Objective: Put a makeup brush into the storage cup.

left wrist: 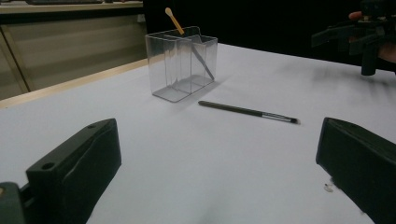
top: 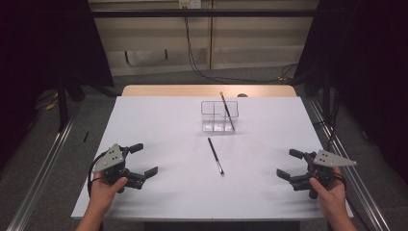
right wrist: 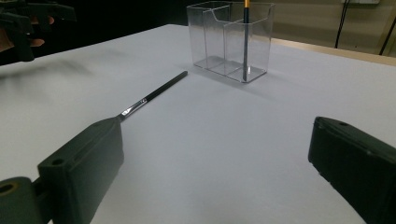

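Observation:
A clear plastic organizer (top: 220, 116) (left wrist: 181, 65) (right wrist: 231, 39) stands at the far middle of the white table (top: 159, 130). One brush with a tan handle (top: 227, 110) (left wrist: 174, 20) (right wrist: 245, 39) leans inside it. A second dark slim brush (top: 215, 155) (left wrist: 247, 111) (right wrist: 152, 95) lies flat on the table in front of it. My left gripper (top: 143, 160) (left wrist: 217, 172) rests open at the near left, nothing between its jaws. My right gripper (top: 289, 163) (right wrist: 217, 172) is open at the near right, also holding nothing.
A wooden strip (top: 207, 90) edges the table's far side. Metal rails (top: 43, 159) run along the floor on both sides. Cables (top: 202, 72) hang from the back wall. Dark curtains flank the scene.

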`<state>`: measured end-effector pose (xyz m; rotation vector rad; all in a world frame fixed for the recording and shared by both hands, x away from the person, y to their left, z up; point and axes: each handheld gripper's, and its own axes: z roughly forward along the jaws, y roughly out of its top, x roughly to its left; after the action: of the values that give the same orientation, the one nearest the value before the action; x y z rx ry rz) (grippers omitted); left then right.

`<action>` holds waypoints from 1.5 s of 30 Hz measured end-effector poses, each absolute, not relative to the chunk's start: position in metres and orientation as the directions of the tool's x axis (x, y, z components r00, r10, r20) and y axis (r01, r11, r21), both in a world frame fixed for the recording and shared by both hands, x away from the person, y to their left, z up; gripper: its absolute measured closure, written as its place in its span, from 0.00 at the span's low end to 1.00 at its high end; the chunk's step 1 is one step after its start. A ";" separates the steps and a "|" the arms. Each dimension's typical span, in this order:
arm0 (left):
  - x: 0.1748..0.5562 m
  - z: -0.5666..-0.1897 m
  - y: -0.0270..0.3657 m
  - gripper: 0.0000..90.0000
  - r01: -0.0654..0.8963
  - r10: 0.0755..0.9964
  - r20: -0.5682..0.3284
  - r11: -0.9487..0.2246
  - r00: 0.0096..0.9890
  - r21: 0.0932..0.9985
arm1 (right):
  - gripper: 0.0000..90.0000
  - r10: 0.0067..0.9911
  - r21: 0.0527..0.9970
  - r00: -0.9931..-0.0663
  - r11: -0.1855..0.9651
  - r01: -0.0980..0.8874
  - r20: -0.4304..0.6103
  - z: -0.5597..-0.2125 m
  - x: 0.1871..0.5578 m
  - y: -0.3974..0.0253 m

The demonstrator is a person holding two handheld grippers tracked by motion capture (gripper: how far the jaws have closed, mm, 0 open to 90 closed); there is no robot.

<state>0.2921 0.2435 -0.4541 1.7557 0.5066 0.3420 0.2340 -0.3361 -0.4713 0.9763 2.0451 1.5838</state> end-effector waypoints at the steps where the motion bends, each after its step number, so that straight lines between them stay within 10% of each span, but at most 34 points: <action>1: 0.292 -0.454 0.243 0.00 0.152 0.506 -0.035 -0.191 0.862 0.970 | 0.03 0.713 0.948 -0.692 0.128 0.290 0.116 -0.471 0.234 -0.335; 45: 0.289 -0.452 0.244 0.00 0.149 0.515 -0.033 -0.185 0.857 0.971 | 0.03 0.665 0.952 -0.737 0.135 0.276 0.119 -0.461 0.273 -0.285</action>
<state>0.2892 0.2437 -0.4522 1.7494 0.5101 0.3540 0.2729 -0.2852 -0.4608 0.9105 2.0861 1.6328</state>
